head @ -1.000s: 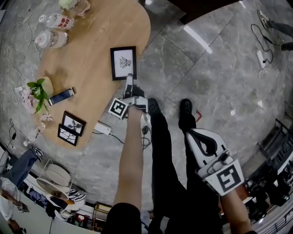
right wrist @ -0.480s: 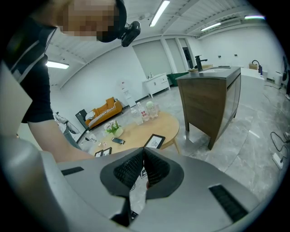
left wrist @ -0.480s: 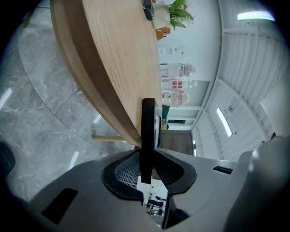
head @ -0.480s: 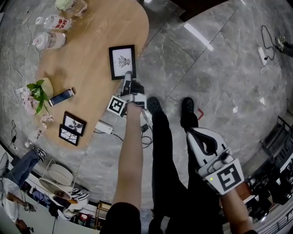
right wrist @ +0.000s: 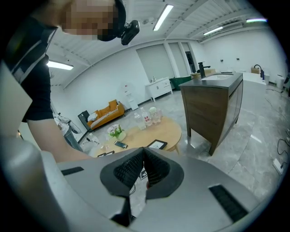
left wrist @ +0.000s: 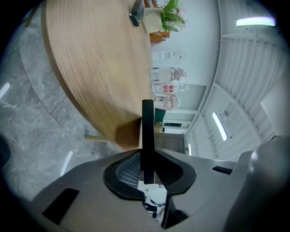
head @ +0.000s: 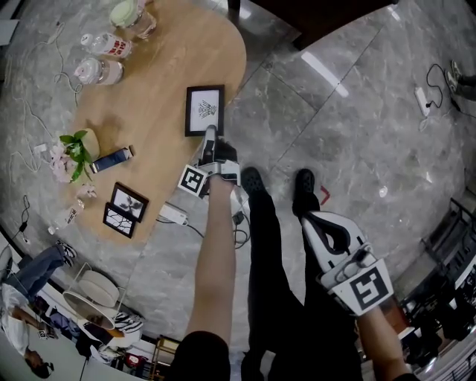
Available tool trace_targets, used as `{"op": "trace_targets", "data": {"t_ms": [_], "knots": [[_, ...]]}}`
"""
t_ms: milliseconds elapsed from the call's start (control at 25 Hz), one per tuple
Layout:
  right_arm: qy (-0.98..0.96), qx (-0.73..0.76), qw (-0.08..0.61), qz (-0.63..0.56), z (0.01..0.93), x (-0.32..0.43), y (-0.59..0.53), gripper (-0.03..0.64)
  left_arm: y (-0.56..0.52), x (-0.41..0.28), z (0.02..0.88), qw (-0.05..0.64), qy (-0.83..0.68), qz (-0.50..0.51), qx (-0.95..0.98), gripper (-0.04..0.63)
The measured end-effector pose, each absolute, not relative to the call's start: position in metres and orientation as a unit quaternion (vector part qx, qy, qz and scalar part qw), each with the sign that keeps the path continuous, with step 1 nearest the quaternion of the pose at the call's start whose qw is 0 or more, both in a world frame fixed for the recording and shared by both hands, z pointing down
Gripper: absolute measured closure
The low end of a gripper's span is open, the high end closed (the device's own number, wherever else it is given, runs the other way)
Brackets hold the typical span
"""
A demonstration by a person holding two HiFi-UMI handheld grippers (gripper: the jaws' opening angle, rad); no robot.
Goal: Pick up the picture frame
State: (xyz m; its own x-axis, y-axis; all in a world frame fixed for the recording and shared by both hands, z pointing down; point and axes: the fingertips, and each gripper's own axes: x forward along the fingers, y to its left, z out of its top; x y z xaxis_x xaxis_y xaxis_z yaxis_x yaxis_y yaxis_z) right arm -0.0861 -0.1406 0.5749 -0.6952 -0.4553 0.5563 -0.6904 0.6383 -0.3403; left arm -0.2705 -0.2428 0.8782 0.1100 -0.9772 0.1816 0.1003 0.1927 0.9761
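The picture frame (head: 204, 110), black with a white print, lies near the right edge of the oval wooden table (head: 163, 67). My left gripper (head: 210, 136) reaches to its near edge. In the left gripper view the frame's edge (left wrist: 147, 131) shows as a thin black bar between the two pads, and the jaws are closing on it. My right gripper (head: 325, 225) hangs low on the right over the floor, away from the table. Its jaws (right wrist: 144, 152) meet at the tips with nothing between them.
On the table stand bottles (head: 99, 71), a jar (head: 125, 13), a potted plant (head: 74, 147), a phone (head: 113, 158) and two small black frames (head: 128, 201). A power strip (head: 172, 214) with a cable lies on the marble floor beside the person's shoes (head: 249, 178). A dark cabinet (right wrist: 213, 104) stands beyond.
The left gripper's jaws have closed round the frame's near edge. Both grippers have stayed near the same spots, and the head view has shifted slightly.
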Motion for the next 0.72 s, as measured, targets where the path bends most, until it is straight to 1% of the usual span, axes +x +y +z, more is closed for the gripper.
{"op": "trace_targets", "data": {"t_ms": [360, 720], "knots": [[-0.892, 0.328, 0.196, 0.242, 0.537, -0.094, -0.142, 0.603, -0.244, -0.287, 0.826, 0.58, -0.483, -0.472, 0.455, 0.522], [-0.908, 0.333, 0.169, 0.192, 0.468, -0.09, -0.13, 0.604, -0.228, -0.285, 0.725, 0.563, -0.459, -0.509, 0.462, 0.522]]}}
